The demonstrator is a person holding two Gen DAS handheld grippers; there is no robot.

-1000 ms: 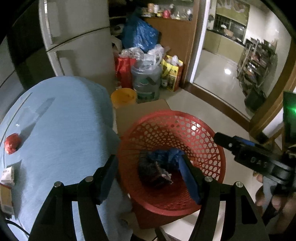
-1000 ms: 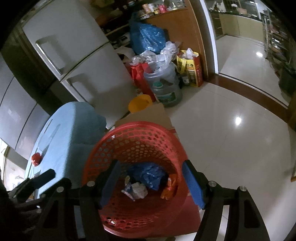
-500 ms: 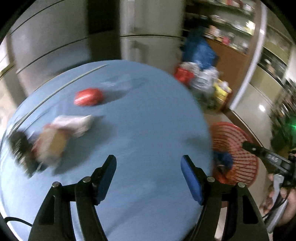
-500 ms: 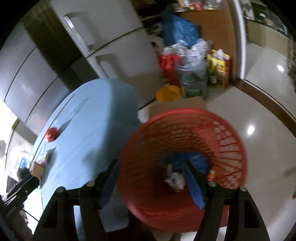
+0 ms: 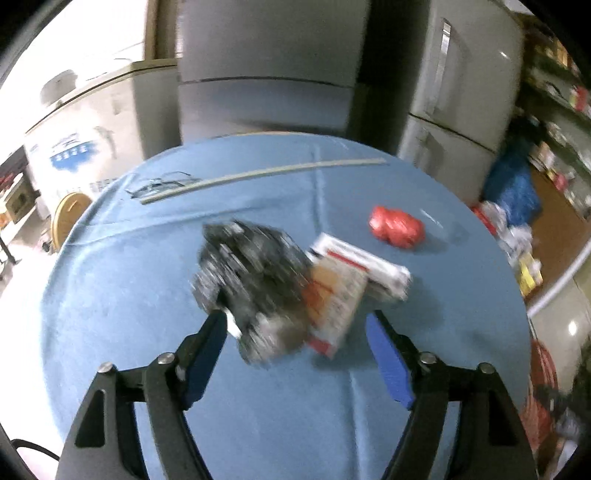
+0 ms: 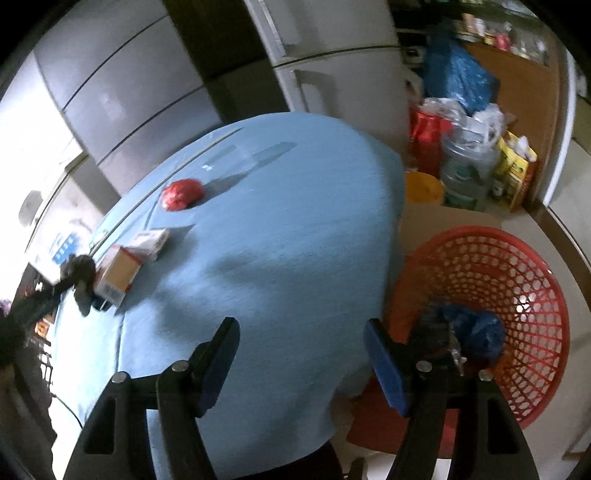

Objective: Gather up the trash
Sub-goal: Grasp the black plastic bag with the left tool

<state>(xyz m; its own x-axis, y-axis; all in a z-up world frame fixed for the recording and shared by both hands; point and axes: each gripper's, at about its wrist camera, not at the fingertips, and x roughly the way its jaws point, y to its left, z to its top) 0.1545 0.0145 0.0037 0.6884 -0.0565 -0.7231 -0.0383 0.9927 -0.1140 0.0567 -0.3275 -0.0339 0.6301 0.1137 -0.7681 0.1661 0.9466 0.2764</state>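
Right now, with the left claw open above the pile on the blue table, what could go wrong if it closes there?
1. The black crumpled trash touches the brown carton, and the white box lies against that; the open left claw may catch two pieces or push one away.
2. The view is blurred, so the aim may be off.
3. The red basket stands beyond the table's edge; a loose grip could drop trash on the floor.

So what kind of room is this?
Probably a home kitchen or dining room: big fridges stand behind a round table with a blue cloth, and shelves of food packets line the wall by a red trash basket.
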